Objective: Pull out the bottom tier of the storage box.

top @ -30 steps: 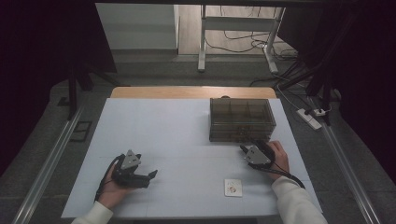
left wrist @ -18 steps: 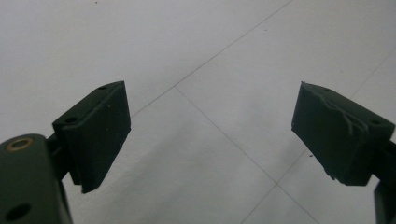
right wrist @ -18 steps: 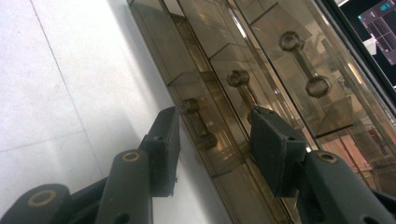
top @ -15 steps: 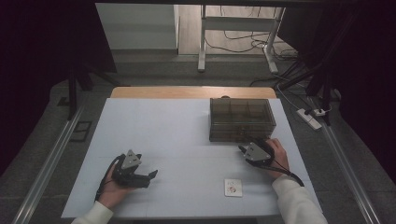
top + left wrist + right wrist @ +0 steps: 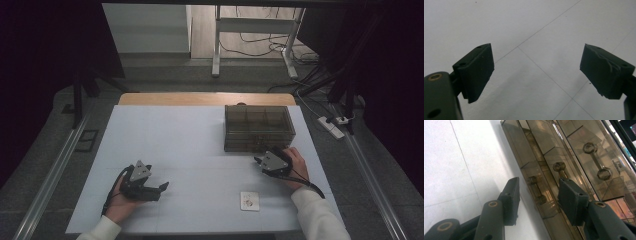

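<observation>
A smoky see-through drawer box (image 5: 257, 127) stands at the table's right. My right gripper (image 5: 258, 161) lies on its side against the box's front, near the right end. In the right gripper view the box front (image 5: 574, 152) shows several knobbed bar handles. The lowest handle (image 5: 536, 191) sits in the gap of my right gripper (image 5: 539, 182), whose jaws have just been opening and whose pads do not touch it. My left gripper (image 5: 161, 188) rests at the front left; in its own view my left gripper (image 5: 536, 53) stands wide open over bare tabletop.
A small white card (image 5: 249, 201) lies near the front edge, between the two hands. The white table (image 5: 190, 145) has a wooden strip at its far edge. Metal rails run along both sides, and a power strip (image 5: 334, 127) lies on the floor at the right.
My right gripper has shifted slightly to the left in front of the box. The left gripper has kept still.
</observation>
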Tool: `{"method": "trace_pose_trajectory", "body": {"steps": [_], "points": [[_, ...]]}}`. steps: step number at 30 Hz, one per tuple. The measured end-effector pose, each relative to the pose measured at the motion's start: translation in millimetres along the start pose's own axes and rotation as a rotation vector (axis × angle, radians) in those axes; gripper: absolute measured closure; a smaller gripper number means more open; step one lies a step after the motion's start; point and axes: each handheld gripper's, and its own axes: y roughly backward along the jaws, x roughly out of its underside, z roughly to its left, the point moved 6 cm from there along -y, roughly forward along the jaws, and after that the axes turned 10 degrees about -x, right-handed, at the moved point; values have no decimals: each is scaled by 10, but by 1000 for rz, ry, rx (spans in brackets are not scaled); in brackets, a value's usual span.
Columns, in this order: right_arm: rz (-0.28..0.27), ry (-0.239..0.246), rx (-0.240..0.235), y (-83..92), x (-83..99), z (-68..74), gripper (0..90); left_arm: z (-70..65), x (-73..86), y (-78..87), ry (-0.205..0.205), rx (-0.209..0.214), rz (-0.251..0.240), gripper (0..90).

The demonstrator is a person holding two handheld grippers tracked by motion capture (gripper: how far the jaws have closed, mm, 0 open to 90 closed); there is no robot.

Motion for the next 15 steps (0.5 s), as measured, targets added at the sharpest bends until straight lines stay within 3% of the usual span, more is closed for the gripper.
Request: {"method": "trace_pose_trajectory", "body": {"steps": [15], "points": [[25, 19, -29, -52, -36, -32, 518, 1, -1, 0, -3, 0, 0, 125]]}}
